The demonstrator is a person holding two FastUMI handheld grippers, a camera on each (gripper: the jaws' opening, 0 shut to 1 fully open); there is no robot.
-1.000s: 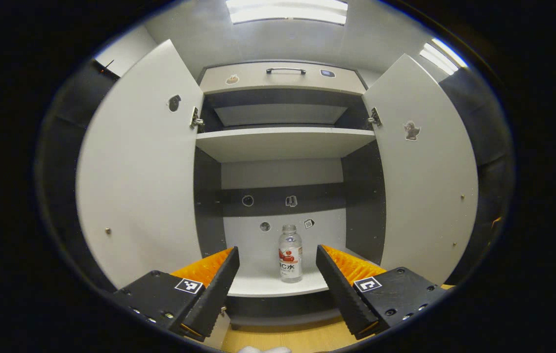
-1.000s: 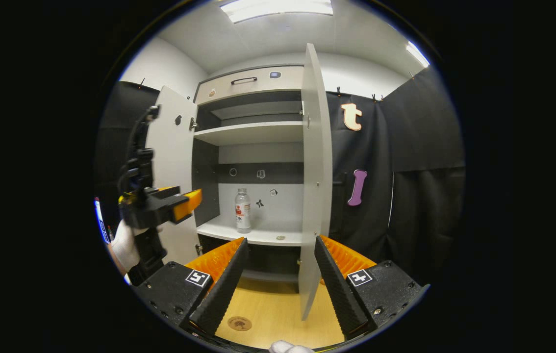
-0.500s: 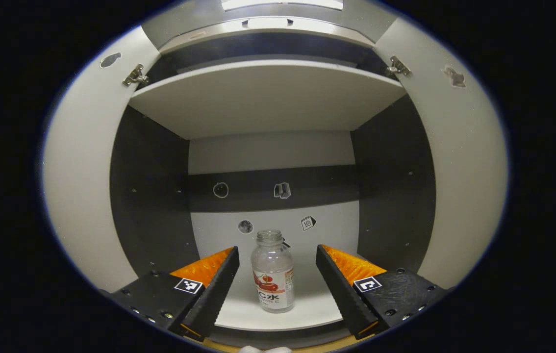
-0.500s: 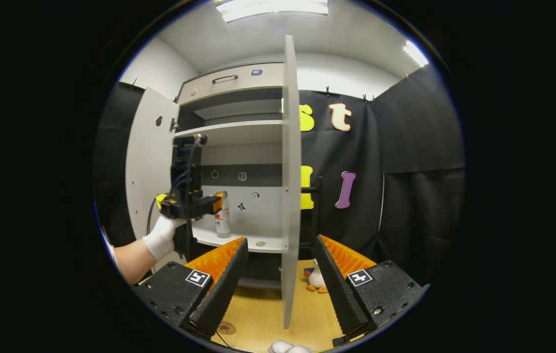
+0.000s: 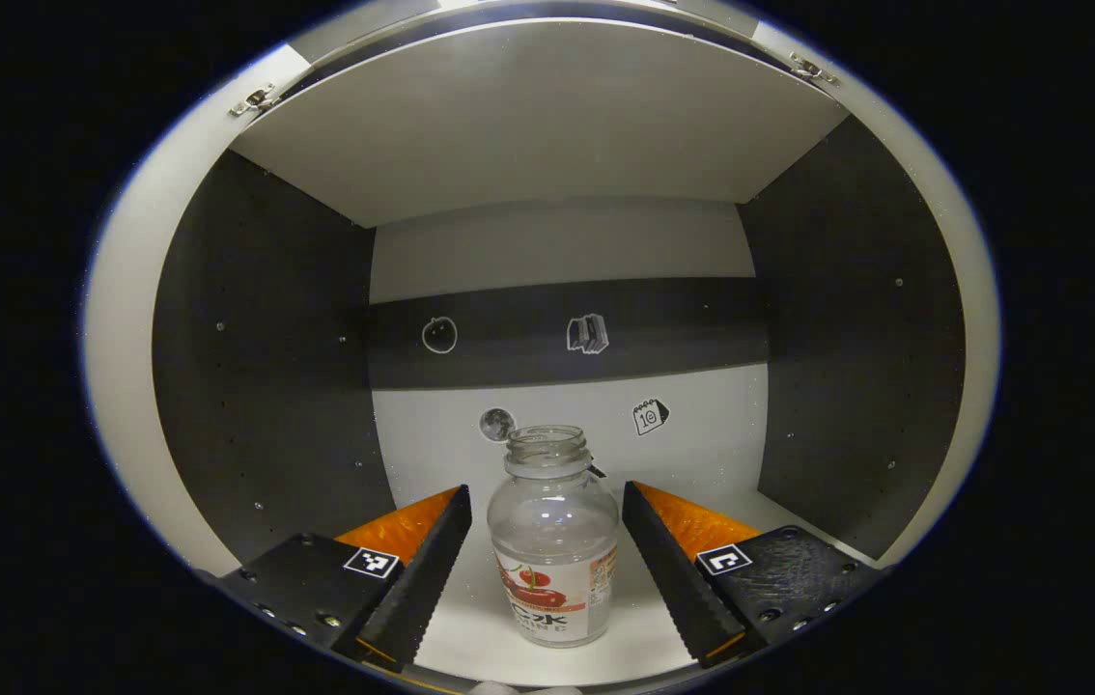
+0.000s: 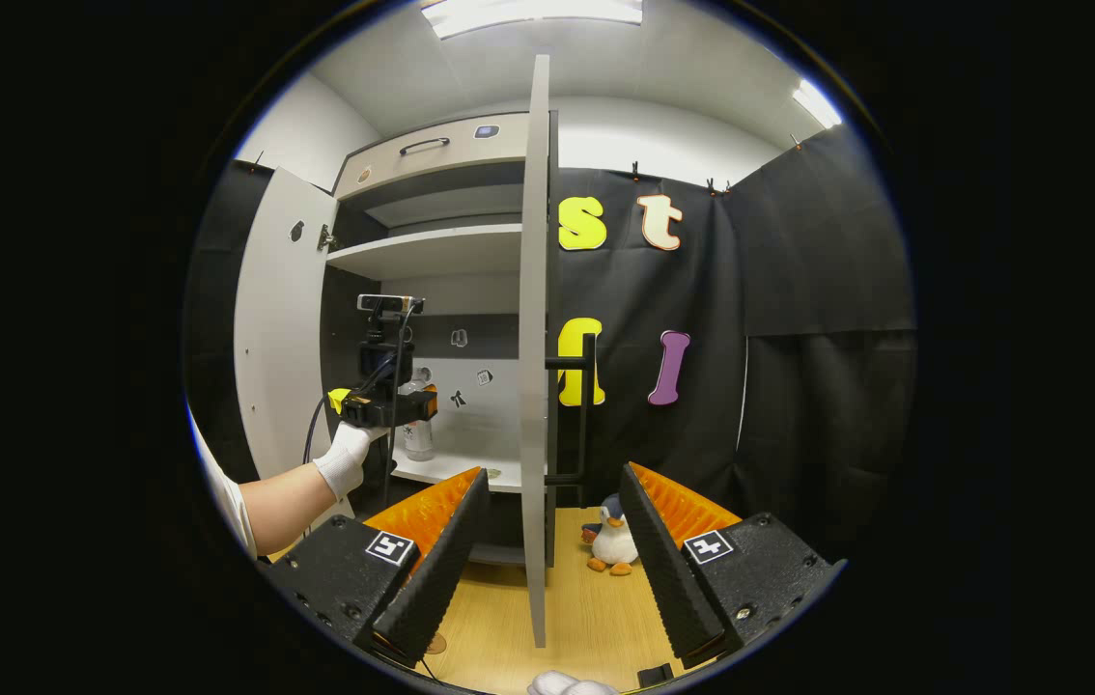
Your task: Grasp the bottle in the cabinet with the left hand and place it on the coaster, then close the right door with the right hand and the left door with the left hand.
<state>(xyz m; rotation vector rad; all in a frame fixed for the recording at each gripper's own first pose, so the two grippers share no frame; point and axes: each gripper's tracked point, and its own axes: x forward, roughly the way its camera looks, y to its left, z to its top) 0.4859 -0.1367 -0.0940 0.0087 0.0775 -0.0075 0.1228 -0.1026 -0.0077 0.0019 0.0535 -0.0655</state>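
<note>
Left gripper [image 5: 545, 569] spread wide around upright bottle [image 5: 554, 541], gaps both sides

Clear bottle [image 5: 555, 537] is showing a white label with red print and dark lettering. Cabinet [image 5: 547, 241] is reading pale grey on shelves and doors [image 6: 534, 338], dark grey on side walls (with a dark band across the light back panel). Glove [image 6: 347, 461] is showing white. Floor [image 6: 596, 618] is looking light wood-toned. Toy penguin [image 6: 612, 537] is showing white, dark blue-grey head, orange feet.
</note>
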